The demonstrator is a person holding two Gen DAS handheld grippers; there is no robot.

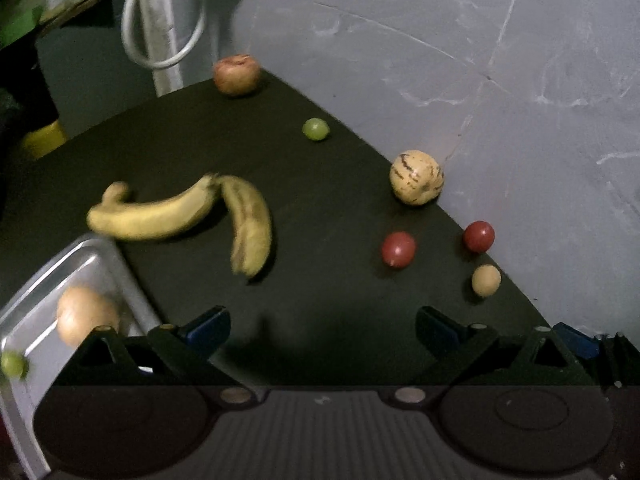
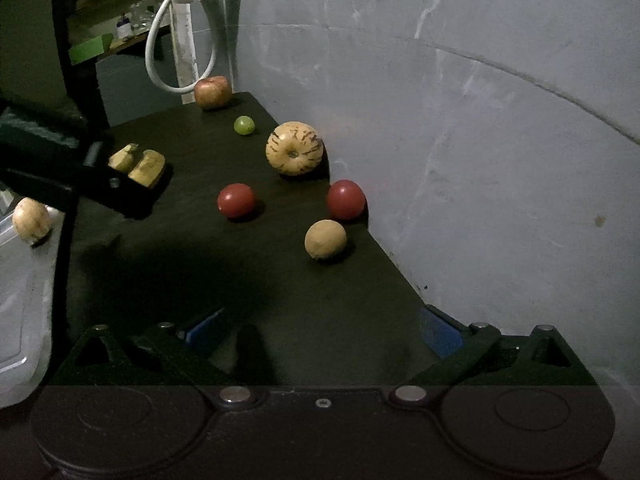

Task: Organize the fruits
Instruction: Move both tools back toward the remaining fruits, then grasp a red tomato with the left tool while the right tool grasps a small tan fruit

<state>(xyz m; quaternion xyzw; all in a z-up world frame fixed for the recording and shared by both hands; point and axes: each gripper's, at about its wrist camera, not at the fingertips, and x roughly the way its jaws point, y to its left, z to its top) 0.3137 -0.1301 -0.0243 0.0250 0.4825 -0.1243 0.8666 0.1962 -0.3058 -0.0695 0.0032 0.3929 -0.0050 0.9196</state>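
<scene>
Bananas (image 1: 180, 216), tomatoes (image 1: 398, 249) — loose, tan fruit (image 1: 86, 314) trayed

bare tabletop (image 1: 328, 280) ahead, bananas (image 1: 180, 216) left, 2 tomatoes (image 1: 398, 249) right

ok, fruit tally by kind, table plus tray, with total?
Bananas: 2
Red tomatoes: 2
Green grapes: 2, one on the tray
Tan round fruits: 2, one on the tray
Apple: 1
Striped melon: 1
Total: 10

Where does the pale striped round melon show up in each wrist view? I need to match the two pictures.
Left wrist: the pale, brown-striped round melon sits right of centre, at the dark table's wall-side edge.
Right wrist: same melon sits just left of centre, upper half.
Shared landmark: the small green grape lies just beyond it, toward the apple.
</scene>
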